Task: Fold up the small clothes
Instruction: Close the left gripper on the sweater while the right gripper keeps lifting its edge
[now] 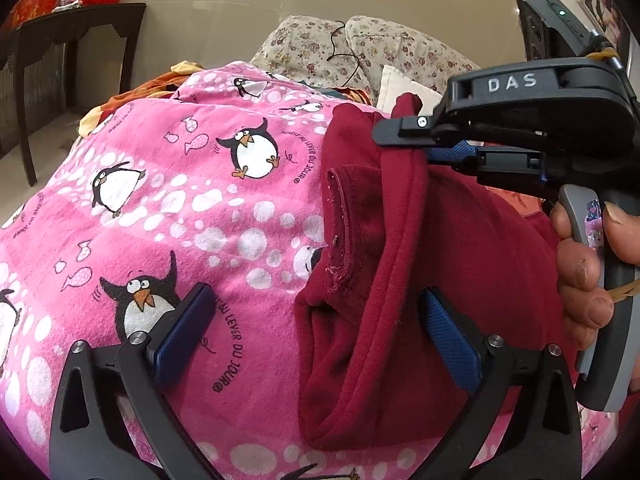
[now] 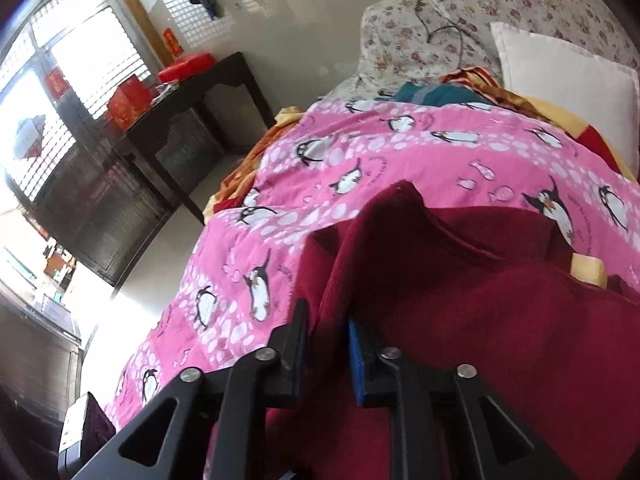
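Maroon garment (image 1: 400, 280), one, pinched by right gripper (image 2: 328, 344); left gripper (image 1: 316, 328) jaws spread.

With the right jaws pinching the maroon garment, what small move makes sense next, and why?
Probably lower the left gripper and close on the maroon garment's near edge. Its jaws are open above that edge, while the right gripper holds a raised fold over the pink penguin blanket.
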`<state>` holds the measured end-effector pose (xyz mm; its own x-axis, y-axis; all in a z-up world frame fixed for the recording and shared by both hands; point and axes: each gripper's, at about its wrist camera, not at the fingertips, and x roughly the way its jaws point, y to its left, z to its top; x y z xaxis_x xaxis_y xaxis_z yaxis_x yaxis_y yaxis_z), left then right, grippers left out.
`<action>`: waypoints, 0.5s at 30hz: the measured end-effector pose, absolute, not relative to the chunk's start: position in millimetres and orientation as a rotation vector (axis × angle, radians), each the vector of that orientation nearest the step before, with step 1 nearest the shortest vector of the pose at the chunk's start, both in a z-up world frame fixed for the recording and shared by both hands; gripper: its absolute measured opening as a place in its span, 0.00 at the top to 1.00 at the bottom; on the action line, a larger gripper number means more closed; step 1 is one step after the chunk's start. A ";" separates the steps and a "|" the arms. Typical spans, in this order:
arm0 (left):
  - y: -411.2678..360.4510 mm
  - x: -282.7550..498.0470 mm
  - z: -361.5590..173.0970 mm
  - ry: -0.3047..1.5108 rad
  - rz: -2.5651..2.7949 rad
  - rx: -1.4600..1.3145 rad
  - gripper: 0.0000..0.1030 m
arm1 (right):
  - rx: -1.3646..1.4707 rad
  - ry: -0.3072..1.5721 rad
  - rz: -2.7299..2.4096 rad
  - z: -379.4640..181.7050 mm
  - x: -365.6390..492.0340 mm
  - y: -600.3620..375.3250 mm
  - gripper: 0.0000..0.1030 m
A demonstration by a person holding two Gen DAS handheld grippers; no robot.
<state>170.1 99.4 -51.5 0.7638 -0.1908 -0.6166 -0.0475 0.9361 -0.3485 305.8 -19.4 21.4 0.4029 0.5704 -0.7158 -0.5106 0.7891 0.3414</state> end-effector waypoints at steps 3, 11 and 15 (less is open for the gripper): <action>106.2 174.2 -49.7 0.698 -0.094 -0.409 0.01 | 0.146 0.932 0.781 23.1 308.0 -18.1 0.56; 121.6 211.7 -37.3 0.752 -0.127 -0.506 0.01 | 0.201 0.888 0.767 39.4 298.5 -49.4 0.52; 109.2 231.4 -39.9 0.801 -0.152 -0.474 0.01 | 0.198 0.843 0.686 41.2 278.0 -101.8 0.52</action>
<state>231.4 109.2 -39.9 0.6912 -0.3068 -0.6543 -0.0458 0.8850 -0.4633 278.0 -101.8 41.2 0.4669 0.6302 -0.6204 -0.4793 0.7699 0.4213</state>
